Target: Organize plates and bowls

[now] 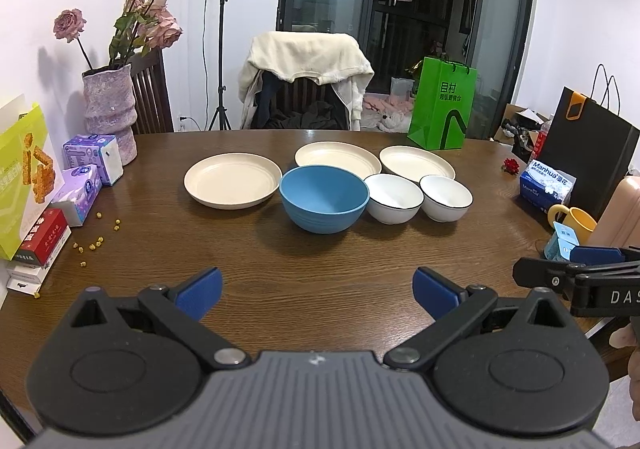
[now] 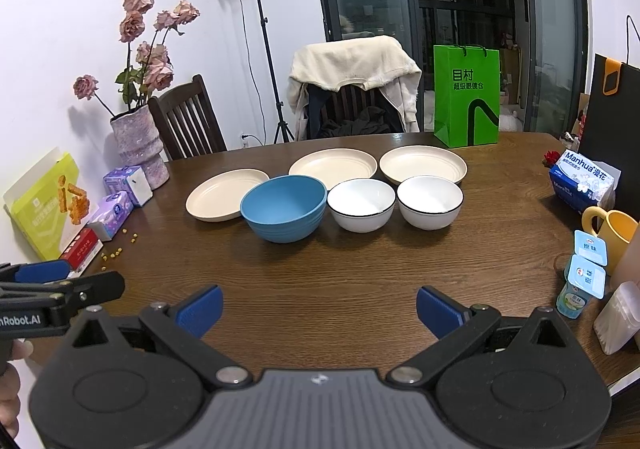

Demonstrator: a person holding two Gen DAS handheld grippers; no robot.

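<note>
— Plates and bowls wait on a round wooden table [image 1: 320,261]: three cream plates, the left plate [image 1: 233,179] apart, the middle plate [image 1: 337,159] and right plate [image 1: 417,163] side by side behind the bowls.

— And the bowls?

— A blue bowl [image 1: 324,203] stands in front, beside two white bowls [image 1: 394,203] [image 1: 445,197] with dark rims, all upright and empty.

— The grippers?

— The left gripper [image 1: 318,293] hovers over the near table edge, blue pads spread wide, holding nothing. The right gripper [image 2: 319,311] is likewise spread and empty, well short of the dishes.

— Around them?

— A vase of pink roses [image 2: 138,141], a green bag [image 2: 466,95], a yellow mug [image 2: 610,231].
</note>
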